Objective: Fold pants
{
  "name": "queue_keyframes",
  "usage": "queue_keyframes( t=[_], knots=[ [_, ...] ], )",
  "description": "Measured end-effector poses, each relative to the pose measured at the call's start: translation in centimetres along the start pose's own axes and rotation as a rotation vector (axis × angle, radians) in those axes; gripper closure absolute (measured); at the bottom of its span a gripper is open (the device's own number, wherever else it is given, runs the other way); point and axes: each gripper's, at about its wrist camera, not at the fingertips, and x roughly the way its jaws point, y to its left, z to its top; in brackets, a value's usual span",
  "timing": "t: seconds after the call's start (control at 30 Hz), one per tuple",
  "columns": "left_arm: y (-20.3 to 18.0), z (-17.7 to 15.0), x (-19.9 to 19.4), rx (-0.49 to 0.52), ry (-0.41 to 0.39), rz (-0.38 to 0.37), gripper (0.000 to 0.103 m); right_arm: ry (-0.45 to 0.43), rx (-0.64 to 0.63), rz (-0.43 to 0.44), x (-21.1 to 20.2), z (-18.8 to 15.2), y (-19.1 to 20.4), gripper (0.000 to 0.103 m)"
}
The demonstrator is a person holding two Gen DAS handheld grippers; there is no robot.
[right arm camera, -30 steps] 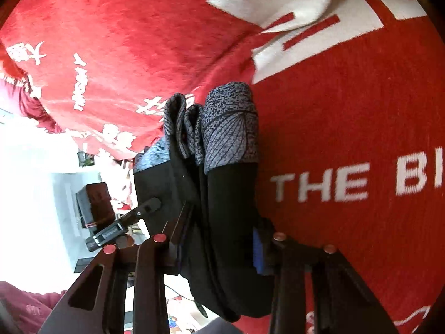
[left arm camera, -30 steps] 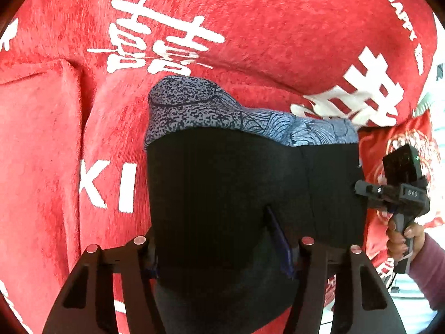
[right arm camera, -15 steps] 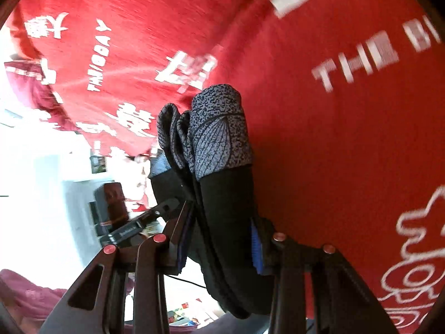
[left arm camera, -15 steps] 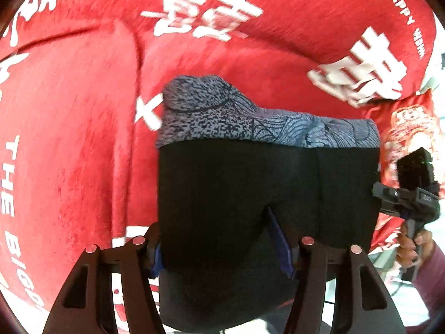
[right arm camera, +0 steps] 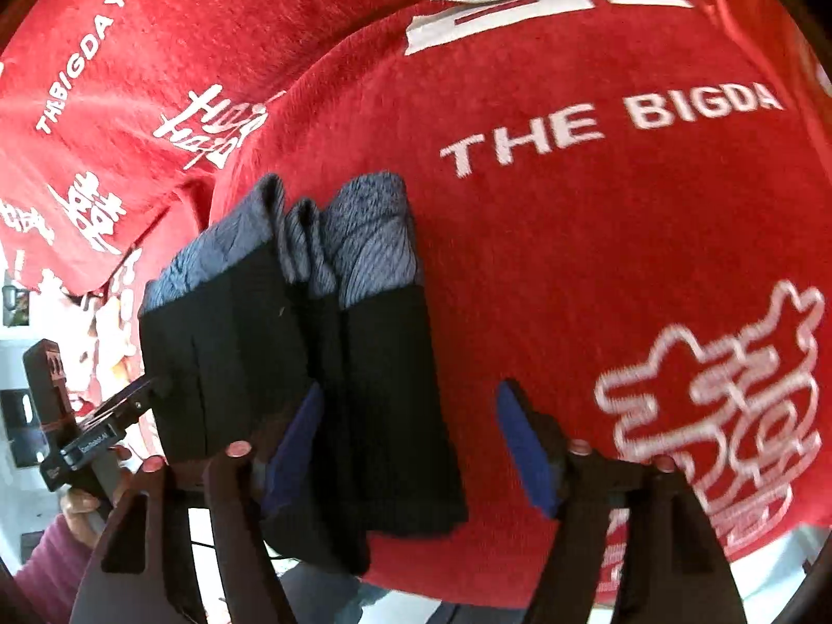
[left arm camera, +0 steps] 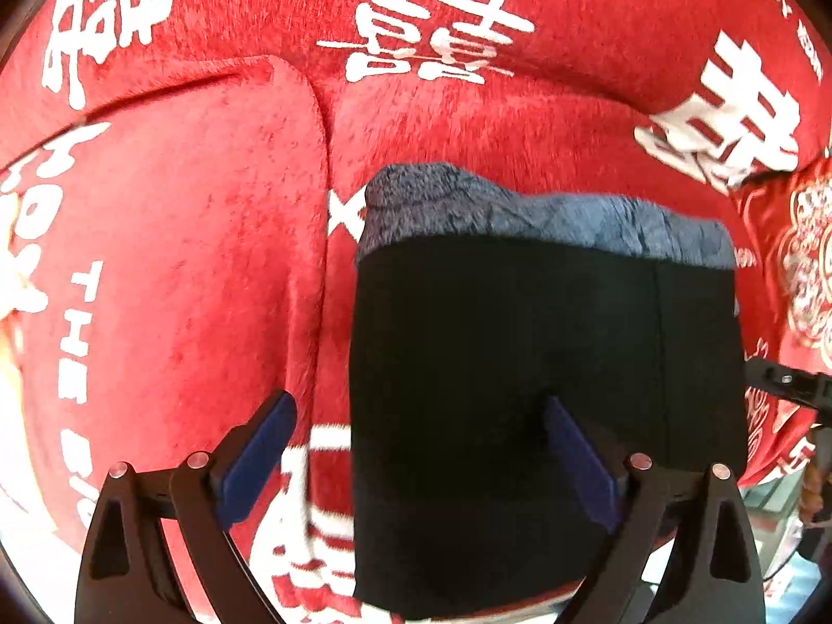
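Folded black pants (left arm camera: 541, 364) with a grey patterned waistband (left arm camera: 546, 218) lie on a red blanket (left arm camera: 182, 260) printed with white lettering. The left hand-held gripper (left arm camera: 416, 447) and the right hand-held gripper (right arm camera: 411, 437) both stand wide open, holding nothing, fingers straddling the near edge of the pants.

You've got a red blanket (left arm camera: 520, 119) filling nearly the whole frame in both views, w/ white characters and English text ("THE BIGDA" upper right of the right wrist view). It has a fold ridge (left arm camera: 317, 166) at upper left of the left wrist view. At lower left of the right wrist view, a bright white strip (right arm camera: 15, 473) shows past the blanket edge (too washed out to tell wall from floor). Light is bright, even.
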Motion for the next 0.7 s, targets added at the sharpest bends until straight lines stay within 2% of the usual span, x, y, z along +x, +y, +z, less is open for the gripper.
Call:
queue_keyframes(
  t=[0.17, 0.23, 0.3, 0.47, 0.6, 0.7],
  knots=[
    [-1.3, -1.9, -2.7, 0.06, 0.002, 0.05, 0.006, -0.02, 0.005, -0.065, -2.0, -3.0, 0.7, 0.023],
    [-1.7, -2.8, -3.9, 0.074, 0.005, 0.078, 0.001, -0.031, 0.018, -0.095, -2.8, -4.1, 1.0, 0.021],
    [-1.9, -3.4, -4.8, 0.07, 0.006, 0.085, 0.001, -0.043, 0.037, -0.134, -3.7, -4.9, 1.4, 0.016],
    [-2.1, -4.8, -7.6, 0.061, -0.001, 0.102, 0.001, -0.066, 0.069, -0.191, -6.1, -6.5, 3.1, 0.013],
    [-2.3, -5.3, -10.0, 0.053, -0.024, 0.139, 0.001, -0.071, 0.025, -0.255, -8.0, -7.5, 5.2, 0.011],
    [-2.5, -5.2, -12.1, 0.067, -0.047, 0.172, 0.001, -0.064, -0.022, -0.26, -9.2, -8.1, 7.3, 0.011]
  ],
)
